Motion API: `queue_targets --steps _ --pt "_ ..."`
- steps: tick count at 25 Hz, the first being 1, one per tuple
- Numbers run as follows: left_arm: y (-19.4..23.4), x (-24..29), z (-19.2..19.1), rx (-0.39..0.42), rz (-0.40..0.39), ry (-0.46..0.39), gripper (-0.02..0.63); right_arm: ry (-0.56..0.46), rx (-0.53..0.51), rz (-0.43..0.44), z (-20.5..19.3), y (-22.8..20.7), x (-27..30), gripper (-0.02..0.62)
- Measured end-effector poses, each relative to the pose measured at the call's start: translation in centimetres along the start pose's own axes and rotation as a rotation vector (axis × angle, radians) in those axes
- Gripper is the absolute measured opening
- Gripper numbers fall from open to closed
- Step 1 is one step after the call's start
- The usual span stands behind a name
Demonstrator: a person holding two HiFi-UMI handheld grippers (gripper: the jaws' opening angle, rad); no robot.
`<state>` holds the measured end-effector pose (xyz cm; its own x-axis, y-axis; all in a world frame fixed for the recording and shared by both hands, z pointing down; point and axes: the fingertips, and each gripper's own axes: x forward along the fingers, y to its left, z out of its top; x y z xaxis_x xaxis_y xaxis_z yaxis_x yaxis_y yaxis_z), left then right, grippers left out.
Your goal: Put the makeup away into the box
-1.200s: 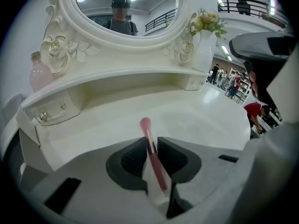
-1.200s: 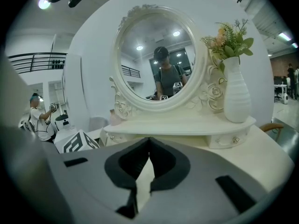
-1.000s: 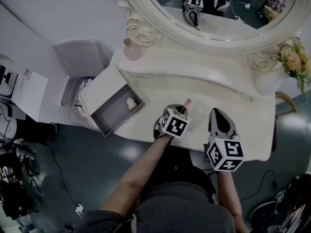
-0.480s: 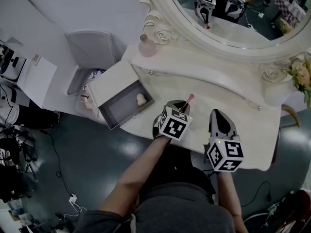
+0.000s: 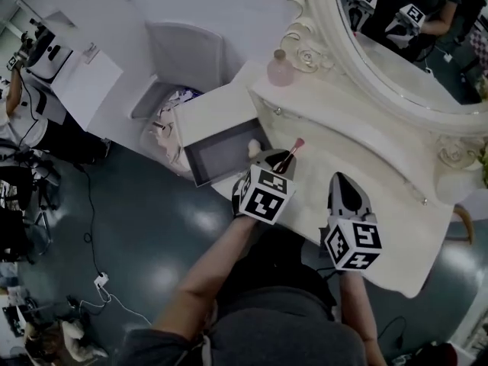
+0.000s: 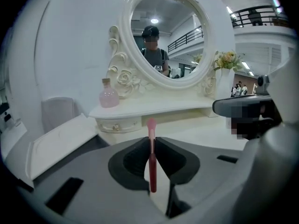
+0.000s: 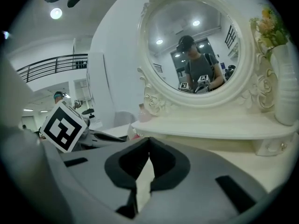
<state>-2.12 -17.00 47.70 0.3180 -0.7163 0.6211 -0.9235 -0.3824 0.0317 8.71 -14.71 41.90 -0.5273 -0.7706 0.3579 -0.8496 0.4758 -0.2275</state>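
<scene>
The left gripper (image 5: 279, 160) has its fingers clamped on a slim makeup brush (image 5: 292, 152). In the left gripper view the red handle stands upright between the dark pads, and the pink tip pokes out past the fingertips. The brush is held clear of the pale worktop (image 5: 366, 166), not resting on it.

Just to the left of those fingers, at the worktop's left end, sits the open box (image 5: 200, 166) with its grey inside showing. A small pale lump (image 5: 254, 148) lies in the corner of the box nearest the fingers. It may be a sponge, but it is too small to be sure.

The right gripper (image 5: 347, 180) hangs to the right of the left one, apart from it. Its fingers are closed together at the tips with nothing between them.

Beyond both pairs of fingers stands the ornate oval mirror (image 5: 396, 59). A pink bottle (image 5: 280, 69) stands on the raised shelf, ahead and to the left of the left fingers.
</scene>
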Motion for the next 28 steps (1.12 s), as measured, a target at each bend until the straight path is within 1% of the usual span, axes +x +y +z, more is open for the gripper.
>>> queue_targets --steps 4,8,16,20,22,28 --pt "3.4 -1.8 -0.5 -0.037 0.067 -0.017 0.048 0.014 -0.017 0.060 -0.1 2.2 1.7 0.005" --pt "6.6 -3.6 -1.9 -0.075 0.143 -0.012 0.048 0.028 -0.042 0.126 -0.2 4.8 3.1 0.005" --pt "10.8 -6.2 -4.4 -0.135 0.243 -0.001 0.048 0.063 -0.071 0.223 -0.8 8.5 5.6 0.005" --pt "12.5 -6.9 -5.6 -0.157 0.267 0.019 0.048 0.077 -0.078 0.247 -1.1 9.6 6.4 0.005" --pt "13.1 -7.1 -6.0 -0.162 0.269 0.026 0.048 0.081 -0.080 0.253 -1.2 10.0 6.7 0.004" --pt "14.5 -6.5 -7.2 -0.170 0.261 0.084 0.048 0.088 -0.080 0.250 -0.9 10.2 7.4 0.005"
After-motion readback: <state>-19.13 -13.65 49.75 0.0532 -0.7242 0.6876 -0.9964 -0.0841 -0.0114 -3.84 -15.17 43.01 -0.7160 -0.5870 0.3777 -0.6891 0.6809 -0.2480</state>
